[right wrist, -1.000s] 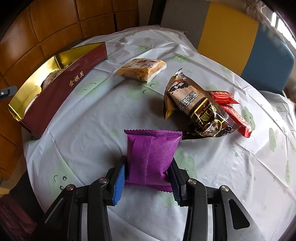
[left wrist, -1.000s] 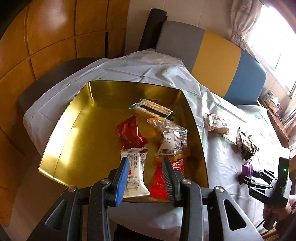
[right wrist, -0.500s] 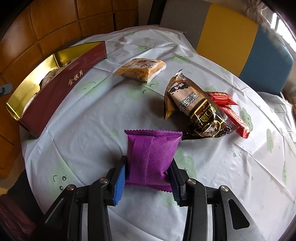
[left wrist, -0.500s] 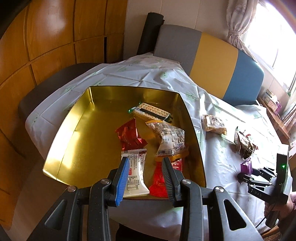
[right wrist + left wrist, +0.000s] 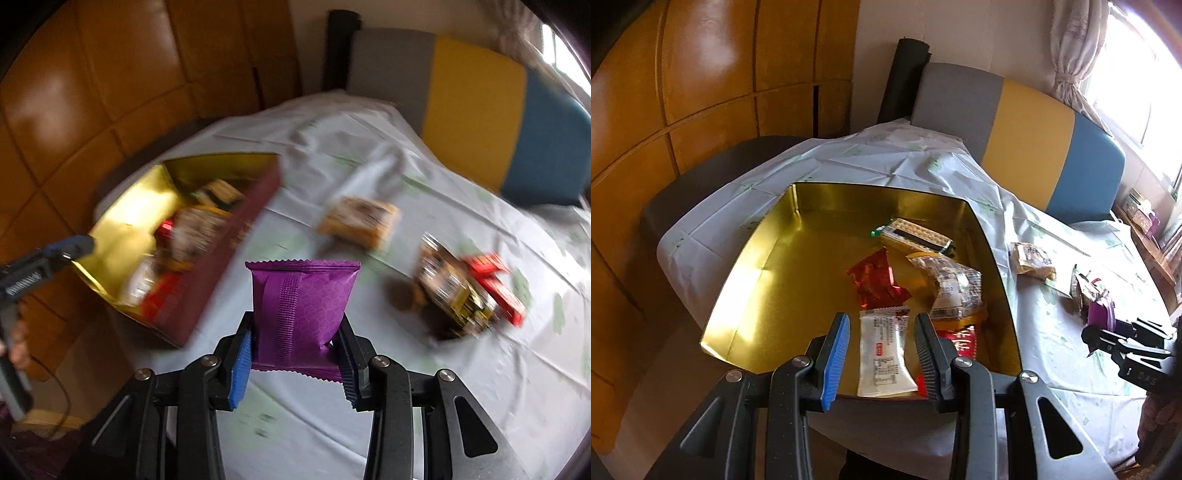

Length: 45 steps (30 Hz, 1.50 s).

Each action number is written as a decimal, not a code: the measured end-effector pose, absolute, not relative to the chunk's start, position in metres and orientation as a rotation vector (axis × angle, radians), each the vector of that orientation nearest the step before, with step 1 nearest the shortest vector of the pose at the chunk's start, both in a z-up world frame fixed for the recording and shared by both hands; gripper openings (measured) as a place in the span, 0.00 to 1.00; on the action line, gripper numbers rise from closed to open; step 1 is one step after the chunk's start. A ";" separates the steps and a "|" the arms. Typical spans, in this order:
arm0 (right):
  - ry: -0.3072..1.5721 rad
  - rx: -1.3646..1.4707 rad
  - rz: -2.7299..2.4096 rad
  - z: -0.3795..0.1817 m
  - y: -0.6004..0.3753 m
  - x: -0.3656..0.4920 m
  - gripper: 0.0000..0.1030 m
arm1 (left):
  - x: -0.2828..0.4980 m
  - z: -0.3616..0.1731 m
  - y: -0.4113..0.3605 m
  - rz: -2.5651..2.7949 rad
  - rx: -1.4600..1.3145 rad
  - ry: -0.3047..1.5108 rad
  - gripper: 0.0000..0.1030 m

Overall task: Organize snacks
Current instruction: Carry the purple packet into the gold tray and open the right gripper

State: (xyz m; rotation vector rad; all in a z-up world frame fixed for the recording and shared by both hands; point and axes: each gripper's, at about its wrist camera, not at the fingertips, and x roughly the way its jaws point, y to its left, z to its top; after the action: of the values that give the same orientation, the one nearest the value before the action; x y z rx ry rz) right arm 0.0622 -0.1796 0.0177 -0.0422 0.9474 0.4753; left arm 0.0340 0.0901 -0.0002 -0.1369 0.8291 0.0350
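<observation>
Right gripper [image 5: 295,360]: jaws closed on a purple crinkle-edged foil snack packet [image 5: 301,306], one finger pressed against each side of its lower half; the packet stands upright between them, seam facing the camera, raised clear of the white tablecloth with pale green print [image 5: 480,387]. The right wrist view is motion-blurred, so detail beyond the packet is soft. Left gripper [image 5: 881,356]: jaws parted with nothing between them, hovering over the near edge of the gold-lined rectangular box with maroon outer walls [image 5: 768,243], which sits at the table's left edge. Inside the box, gathered toward its right wall: a white wrapped bar [image 5: 884,354] nearest the near edge, a red foil packet [image 5: 875,282] beyond it, a clear bag with a printed label [image 5: 955,288] to the right of that, a cracker pack with a green end [image 5: 916,238] furthest back, and a red wrapper [image 5: 962,341] in the near right corner, partly hidden by the gripper finger. On the cloth to the right of the box: a tan wrapped pastry [image 5: 360,221] near the middle of the table, and further toward the right edge a brown-and-gold printed bag [image 5: 448,291] touching red wrapped sticks [image 5: 498,291]. A grey, yellow and blue upholstered bench back [image 5: 1027,133] stands behind the table's far edge.
</observation>
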 end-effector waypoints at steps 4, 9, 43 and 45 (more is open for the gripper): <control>0.925 -0.050 0.549 0.030 -0.143 0.067 0.40 | 0.032 0.000 0.100 0.058 -0.146 0.818 0.36; 0.904 -0.076 0.630 0.041 -0.093 0.081 0.40 | 0.031 -0.001 0.111 0.077 -0.160 0.814 0.36; 0.953 -0.016 0.623 0.016 -0.042 0.111 0.52 | 0.029 -0.011 0.128 0.112 -0.190 0.828 0.36; 0.934 -0.021 0.617 0.022 -0.046 0.106 0.52 | 0.028 -0.009 0.126 0.109 -0.181 0.823 0.36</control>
State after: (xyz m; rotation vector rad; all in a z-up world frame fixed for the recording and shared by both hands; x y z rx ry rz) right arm 0.1065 -0.0461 0.0215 -0.0212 0.9344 0.6172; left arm 0.0279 0.1259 -0.0091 -0.1814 0.8229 0.1086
